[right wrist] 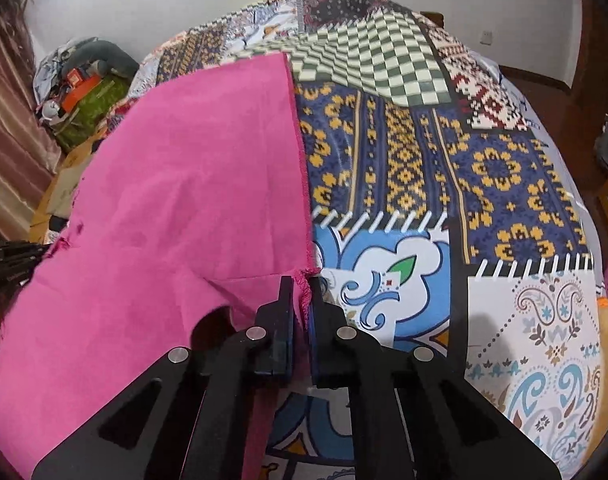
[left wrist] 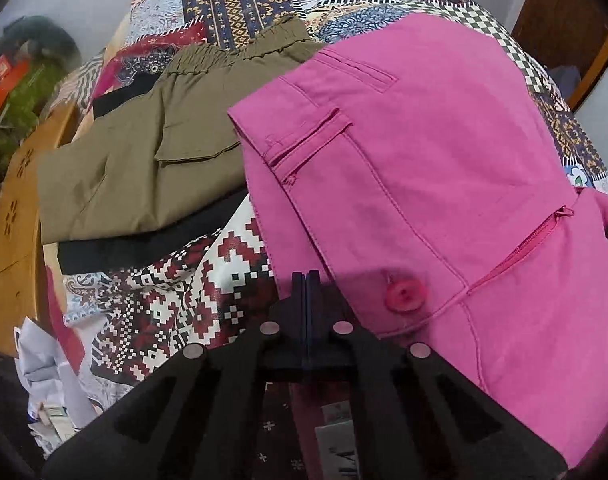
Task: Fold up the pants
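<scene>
Bed covered by a patchwork-print bedspread [right wrist: 484, 168] in blue, gold, green-check and maroon panels; plain white wall [right wrist: 151, 4] behind, bearing a socket plate [right wrist: 486, 35]; pinkish-brown curtain [right wrist: 7, 120] at left; dark wooden floor [right wrist: 552, 96] at right; cluttered heap of bags [right wrist: 83, 92] beside the bed.

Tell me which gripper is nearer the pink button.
Left. The left gripper, jaws shut, sits just beside the pink button at the waistband. The right gripper clamps the pink pants' frayed hem, the button nowhere in its view.
</scene>
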### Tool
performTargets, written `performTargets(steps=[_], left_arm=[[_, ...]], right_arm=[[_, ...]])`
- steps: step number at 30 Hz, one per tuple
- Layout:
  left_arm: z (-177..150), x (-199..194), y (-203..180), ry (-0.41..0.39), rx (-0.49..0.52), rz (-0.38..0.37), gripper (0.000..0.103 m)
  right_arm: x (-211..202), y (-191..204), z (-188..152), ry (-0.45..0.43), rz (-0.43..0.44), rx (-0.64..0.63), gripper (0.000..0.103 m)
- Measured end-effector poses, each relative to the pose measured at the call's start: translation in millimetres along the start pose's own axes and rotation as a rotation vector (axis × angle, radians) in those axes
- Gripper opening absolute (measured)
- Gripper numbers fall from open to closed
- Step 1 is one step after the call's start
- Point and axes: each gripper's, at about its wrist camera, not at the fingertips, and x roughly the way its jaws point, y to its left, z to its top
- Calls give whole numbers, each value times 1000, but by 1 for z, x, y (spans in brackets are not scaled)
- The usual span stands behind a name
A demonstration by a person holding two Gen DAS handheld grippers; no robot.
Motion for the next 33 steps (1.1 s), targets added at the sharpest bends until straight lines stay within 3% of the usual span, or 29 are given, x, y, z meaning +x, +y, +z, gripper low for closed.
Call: performTargets(steps=[4,10,13,19,23,27,29,31,33], left_arm=[[0,2,-2,3,21,10,0],[-2,2,-5,0,36,31,1],[-4,-5,-2,-12,22,37,2],[-2,-42,17,-107,-51,2,7],[11,-62,34,-164,-103,-17,20],[33,-66,44,-209,-120,16,46],[43,-61,48,-208,-121,14,51],[55,-50,52,-182,-132,-3,62],[62,-39,53,-165,-141,-17,64]], right_arm=[[-1,-6,0,-2,-20,7,5],[-7,-21,-3,14,-147,-7,5],[-22,-30,-3,4,-161,21,5],[-71,-25,5,-81,-172,-24,7],[-88,-9,19,-139,-147,-45,32],[-93,13,39,-200,-103,-77,56],[-88,24,51,-221,-86,-97,64],[-83,32,60,-228,-74,-113,65],[-72,37,70,-221,-67,-124,65]])
